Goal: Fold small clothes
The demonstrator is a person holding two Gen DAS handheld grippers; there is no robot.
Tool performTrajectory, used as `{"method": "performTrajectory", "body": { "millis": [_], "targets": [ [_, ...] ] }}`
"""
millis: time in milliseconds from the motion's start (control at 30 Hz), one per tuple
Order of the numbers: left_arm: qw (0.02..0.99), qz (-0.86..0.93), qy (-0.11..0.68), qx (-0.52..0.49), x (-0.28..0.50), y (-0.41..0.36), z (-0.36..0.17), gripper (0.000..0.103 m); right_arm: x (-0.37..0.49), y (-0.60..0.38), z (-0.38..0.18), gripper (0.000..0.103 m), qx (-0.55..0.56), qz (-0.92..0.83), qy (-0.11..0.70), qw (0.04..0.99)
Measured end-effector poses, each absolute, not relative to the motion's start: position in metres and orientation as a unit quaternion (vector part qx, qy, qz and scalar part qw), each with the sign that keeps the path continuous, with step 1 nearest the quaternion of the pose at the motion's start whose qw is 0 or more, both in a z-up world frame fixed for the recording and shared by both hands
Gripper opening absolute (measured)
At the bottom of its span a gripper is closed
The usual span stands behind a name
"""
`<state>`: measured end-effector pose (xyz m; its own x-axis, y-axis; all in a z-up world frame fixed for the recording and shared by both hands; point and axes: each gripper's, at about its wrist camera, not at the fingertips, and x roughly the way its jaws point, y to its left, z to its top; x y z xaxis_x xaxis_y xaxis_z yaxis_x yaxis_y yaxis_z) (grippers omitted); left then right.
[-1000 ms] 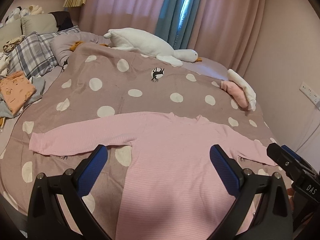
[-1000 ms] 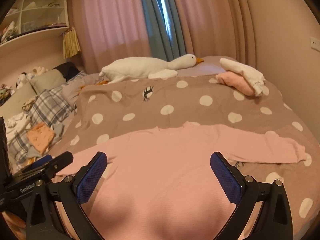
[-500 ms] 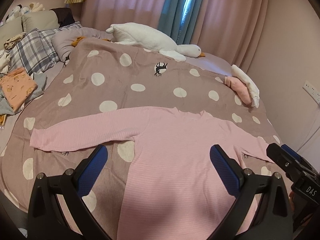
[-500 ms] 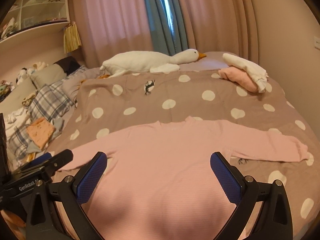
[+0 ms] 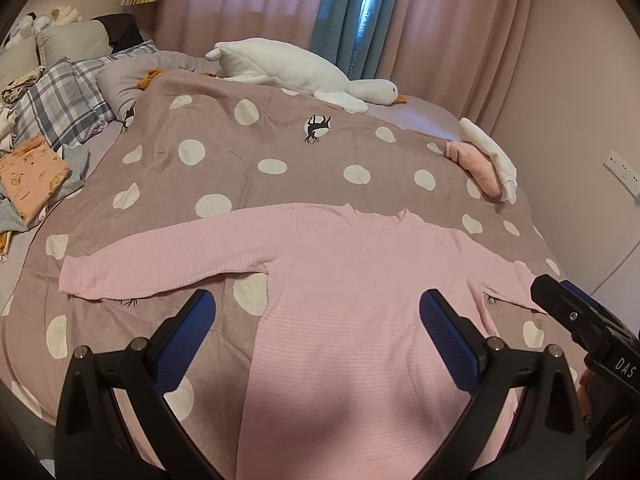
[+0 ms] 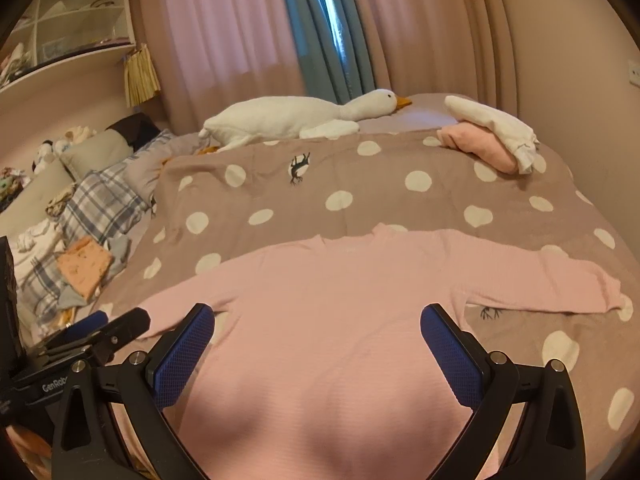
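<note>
A pink long-sleeved top lies flat on the polka-dot bedspread, neck away from me and both sleeves spread out sideways. My left gripper hovers open above the top's left half, holding nothing. The right gripper is open too, over the top's body, with nothing between its blue pads. Each gripper shows at the edge of the other's view: the right gripper and the left gripper. The hem near me is hidden below the frames.
A white plush goose lies at the far edge of the bed. Folded pink and white clothes sit at the far right. Plaid pillows and a folded orange garment lie left. Curtains hang behind, a wall stands right.
Both grippers have risen or tilted slightly, so the top sits a little lower and smaller in view. The top itself has not moved.
</note>
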<state>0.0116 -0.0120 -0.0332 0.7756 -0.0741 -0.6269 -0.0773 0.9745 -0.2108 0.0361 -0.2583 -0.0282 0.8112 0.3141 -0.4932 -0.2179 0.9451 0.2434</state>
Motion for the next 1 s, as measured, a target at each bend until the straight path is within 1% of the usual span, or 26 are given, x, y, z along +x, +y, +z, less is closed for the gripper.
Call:
{"method": "performTrajectory", "body": {
  "millis": [1000],
  "targets": [
    [0.930,-0.012,0.348,-0.115,0.0118,-0.0201,-0.0342,0.102,0.0330,-0.2642,-0.0304,0.102,0.091,0.136,0.274,0.948]
  ]
}}
